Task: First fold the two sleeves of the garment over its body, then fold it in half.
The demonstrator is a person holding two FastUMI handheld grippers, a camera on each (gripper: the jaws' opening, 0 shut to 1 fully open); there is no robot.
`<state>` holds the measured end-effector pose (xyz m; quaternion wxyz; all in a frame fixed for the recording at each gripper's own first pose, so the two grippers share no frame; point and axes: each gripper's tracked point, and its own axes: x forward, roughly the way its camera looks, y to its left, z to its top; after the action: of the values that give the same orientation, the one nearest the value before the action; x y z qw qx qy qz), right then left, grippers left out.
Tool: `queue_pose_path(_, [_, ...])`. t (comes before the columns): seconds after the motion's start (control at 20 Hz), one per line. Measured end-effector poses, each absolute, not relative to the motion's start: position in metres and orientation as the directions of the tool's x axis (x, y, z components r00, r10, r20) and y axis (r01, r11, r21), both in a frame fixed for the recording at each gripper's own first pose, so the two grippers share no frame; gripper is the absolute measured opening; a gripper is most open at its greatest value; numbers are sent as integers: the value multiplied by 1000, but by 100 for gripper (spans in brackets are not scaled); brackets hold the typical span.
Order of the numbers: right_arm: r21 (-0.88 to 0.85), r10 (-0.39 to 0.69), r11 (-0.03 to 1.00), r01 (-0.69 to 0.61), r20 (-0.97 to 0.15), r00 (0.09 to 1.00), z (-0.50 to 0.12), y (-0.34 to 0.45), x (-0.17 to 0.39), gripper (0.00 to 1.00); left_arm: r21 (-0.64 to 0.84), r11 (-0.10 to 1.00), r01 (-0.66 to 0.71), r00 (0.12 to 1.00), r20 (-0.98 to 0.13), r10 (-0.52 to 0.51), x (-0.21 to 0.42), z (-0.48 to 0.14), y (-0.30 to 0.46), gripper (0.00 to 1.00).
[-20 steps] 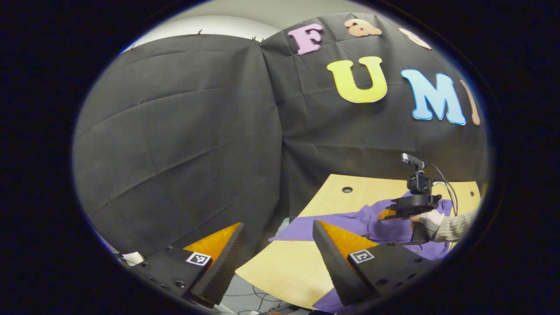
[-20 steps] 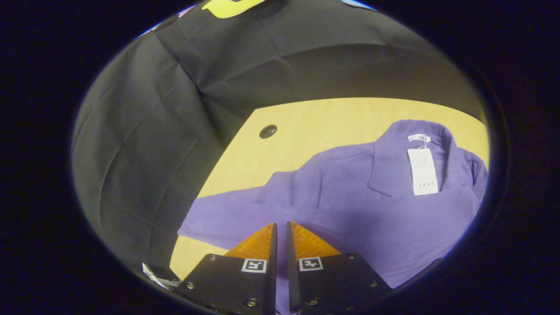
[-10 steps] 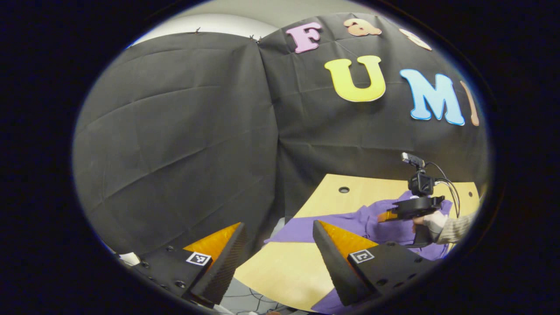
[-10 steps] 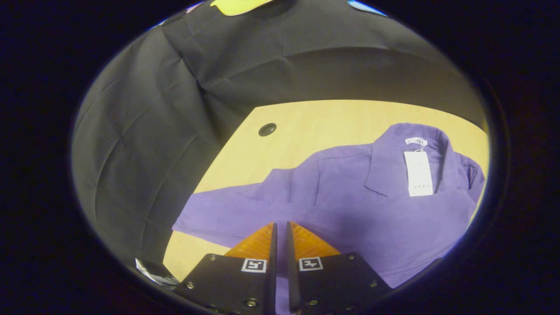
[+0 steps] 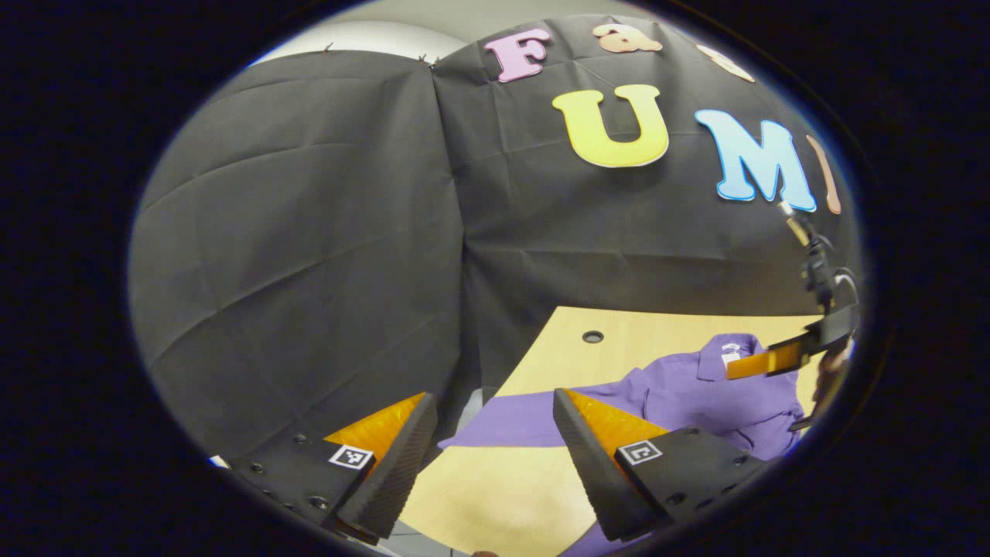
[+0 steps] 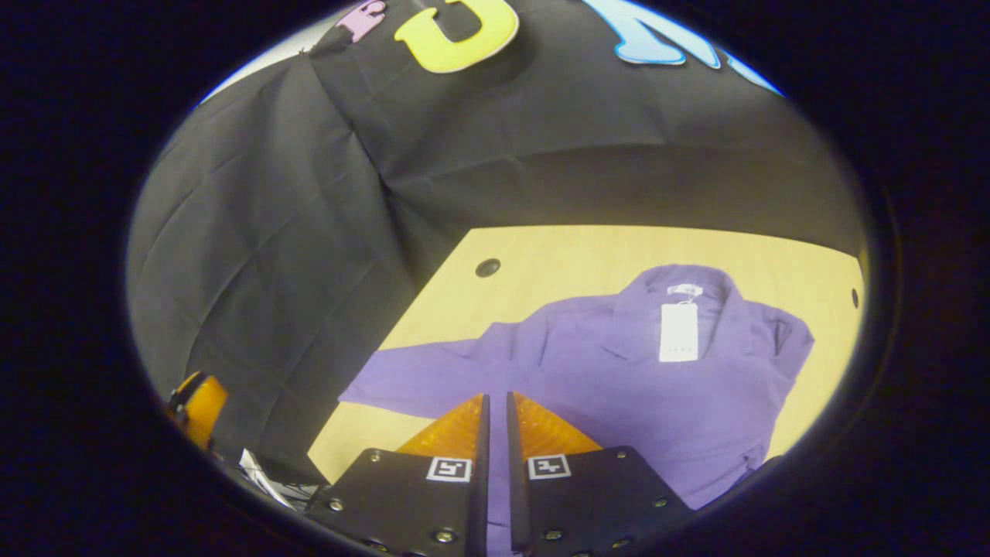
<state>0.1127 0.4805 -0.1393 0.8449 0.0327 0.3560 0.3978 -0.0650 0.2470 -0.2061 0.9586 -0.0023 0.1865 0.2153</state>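
- The pale wooden tabletop (image 6: pixel 588 255) carries the whole job; a small round hole (image 6: pixel 487 268) sits near its far-left corner, well apart from the cloth.
- The purple collared garment (image 6: pixel 619 387) lies flat and face-up on that tabletop. Its right sleeve already appears folded over the body by the bunched edge at (image 6: pixel 781 340). The other sleeve (image 6: pixel 418 383) stretches straight out toward the table's left edge, not yet folded.
- Your right gripper (image 6: pixel 493 418) has its jaws drawn nearly together with only a thin slit between them, and nothing is visibly clamped. It has lifted and pulled back over the last second, so more of the garment now shows beneath it. In the left gripper view it hangs high at the right edge (image 5: pixel 762 362), above the collar.
- Your left gripper (image 5: pixel 495 422) is spread wide and empty, hovering off the table's near-left corner, near the outstretched sleeve's cuff.
- A white paper hang tag (image 6: pixel 678 331) rests on the collar.
- My read: the right side is finished and released, so the left sleeve is your next fold.
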Motion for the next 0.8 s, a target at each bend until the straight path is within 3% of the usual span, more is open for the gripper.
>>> queue_pose_path(0.15, [337, 691, 700, -630, -543, 477, -113, 446, 106, 8, 48, 924, -380, 842, -395, 367, -33, -236, 256, 100])
queue_pose_path(0.2, [336, 686, 708, -621, -536, 492, -106, 433, 102, 12, 44, 927, -373, 837, -414, 357, -23, -248, 260, 99])
queue_pose_path(0.45, [352, 645, 761, -545, -506, 573, -74, 376, 88, 12, 36, 926, -376, 802, -487, 345, 24, -306, 287, 100])
queue_pose_path(0.8, [351, 558, 830, -434, -480, 677, -44, 313, 76, 12, 5, 893, -451, 670, -659, 342, 39, -422, 329, 100])
